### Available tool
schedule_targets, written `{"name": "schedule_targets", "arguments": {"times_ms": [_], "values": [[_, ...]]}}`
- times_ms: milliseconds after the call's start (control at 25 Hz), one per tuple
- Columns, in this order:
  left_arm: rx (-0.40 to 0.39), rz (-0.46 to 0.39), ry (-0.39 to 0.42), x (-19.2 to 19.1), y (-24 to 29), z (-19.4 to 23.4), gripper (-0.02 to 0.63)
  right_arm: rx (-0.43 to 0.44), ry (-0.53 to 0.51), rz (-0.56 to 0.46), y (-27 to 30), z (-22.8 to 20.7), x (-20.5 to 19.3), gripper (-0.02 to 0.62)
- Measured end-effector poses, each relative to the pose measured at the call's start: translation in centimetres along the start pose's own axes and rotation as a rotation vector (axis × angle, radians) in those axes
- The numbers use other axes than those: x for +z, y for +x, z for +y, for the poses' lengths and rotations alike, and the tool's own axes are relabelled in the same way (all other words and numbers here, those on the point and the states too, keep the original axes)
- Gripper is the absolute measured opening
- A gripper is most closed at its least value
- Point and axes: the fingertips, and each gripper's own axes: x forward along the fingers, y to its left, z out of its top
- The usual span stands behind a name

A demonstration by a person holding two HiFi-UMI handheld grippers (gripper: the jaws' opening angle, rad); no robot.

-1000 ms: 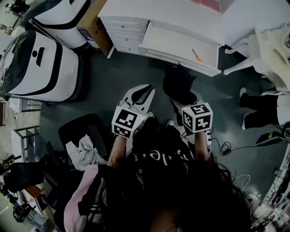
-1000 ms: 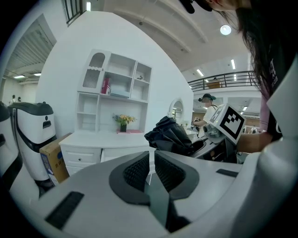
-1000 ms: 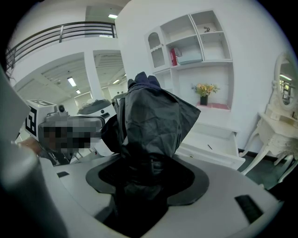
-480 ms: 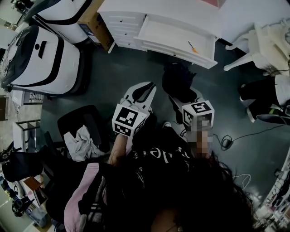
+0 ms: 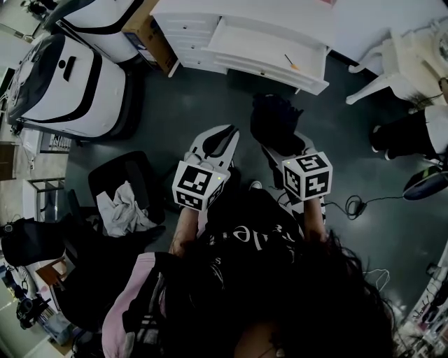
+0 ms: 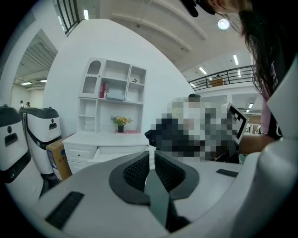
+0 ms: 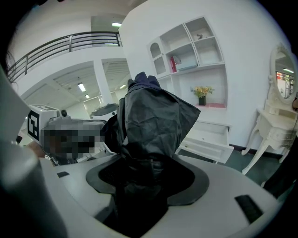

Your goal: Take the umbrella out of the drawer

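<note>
Counts: 2 grippers, 1 umbrella, 1 open drawer, 2 big white-and-black machines, 1 cardboard box

- right gripper (image 5: 285, 154): jaws clamped on the black umbrella (image 5: 275, 120), folded, with loose crumpled fabric bulging out past the jaws
- right gripper view: umbrella (image 7: 151, 118) fills the gap of the right gripper (image 7: 149, 174) and rises straight out of it, free end up
- long axis runs in line with the jaws, free end pointing away from the person toward the white dresser (image 5: 210, 21)
- umbrella is out of the drawer (image 5: 269, 50), up in the air over the dark floor (image 5: 175, 112), well apart from the drawer's front edge
- left gripper (image 5: 221, 142): jaws together, nothing between them; left gripper view shows the pads (image 6: 139, 169) of the left gripper (image 6: 149, 160) meeting at the tip
- drawer pulled out; one small orange-handled item (image 5: 289, 61) lies near its right edge, can't tell what it is
- machines (image 5: 70, 84) stand left of the dresser, cardboard box (image 5: 147, 35) between them and it
</note>
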Motion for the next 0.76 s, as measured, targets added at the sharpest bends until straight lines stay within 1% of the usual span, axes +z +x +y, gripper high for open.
{"name": "schedule_targets", "arguments": {"times_ms": [120, 360, 760], "values": [[0.013, -0.016, -0.001, -0.2, -0.2, -1.6, 0.044, 0.010, -0.008, -0.005, -1.4, -0.1, -1.0, 0.279], [0.019, -0.017, 0.001, -1.1, -0.6, -4.2, 0.044, 0.016, -0.013, -0.007, -3.2, -0.2, -2.9, 0.279], [0.035, -0.007, -0.008, -1.4, -0.7, -5.9, 0.044, 0.024, -0.019, -0.002, -4.7, -0.6, -3.8, 0.279]]}}
